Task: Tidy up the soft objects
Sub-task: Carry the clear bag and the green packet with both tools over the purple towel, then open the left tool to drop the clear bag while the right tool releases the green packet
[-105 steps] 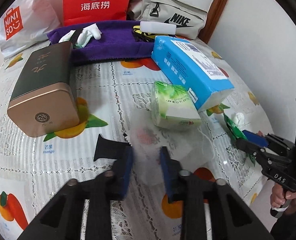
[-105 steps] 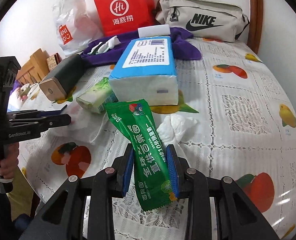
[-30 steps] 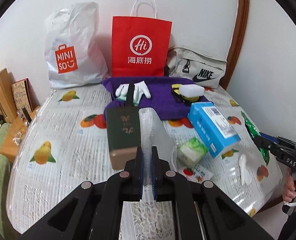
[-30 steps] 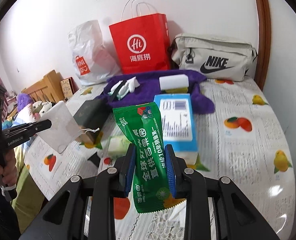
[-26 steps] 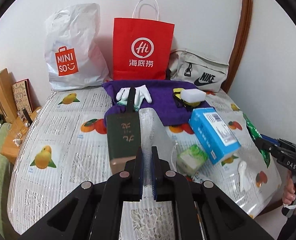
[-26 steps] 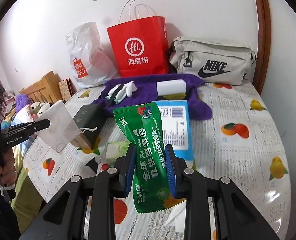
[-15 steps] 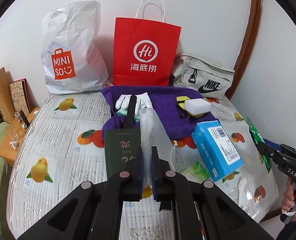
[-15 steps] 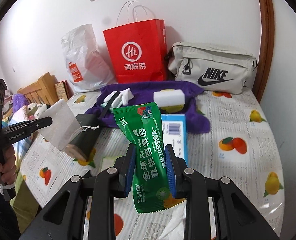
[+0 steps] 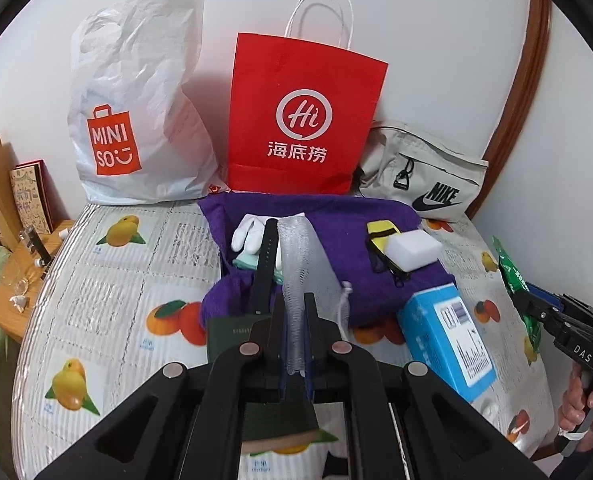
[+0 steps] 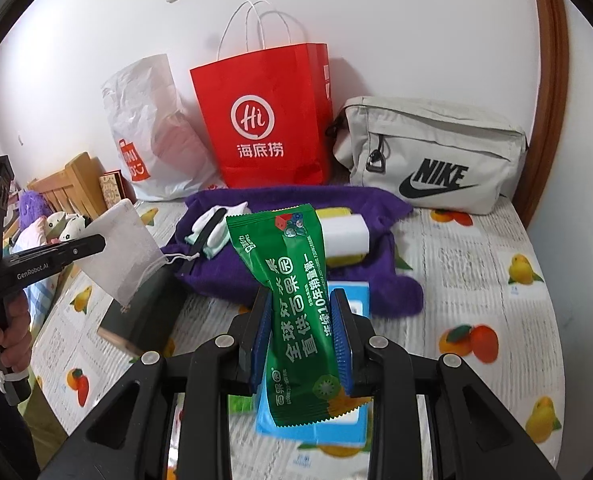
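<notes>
My left gripper (image 9: 294,336): clamped on thin white mesh drawstring pouch (image 9: 296,276), edge-on between pads.
My right gripper (image 10: 301,336): clamped on green foil snack packet (image 10: 296,300), upright above counter (image 10: 476,280).

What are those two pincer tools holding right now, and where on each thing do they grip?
The left gripper pinches a white mesh drawstring pouch by one edge. The right gripper clamps a green snack packet across its lower half.

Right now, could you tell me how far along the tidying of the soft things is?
Partly done: white gloves and a sponge already lie on the purple towel. In hand: the left tool grips a mesh pouch, the right tool a green packet. Left: placing both, plus the blue tissue pack on the table.
</notes>
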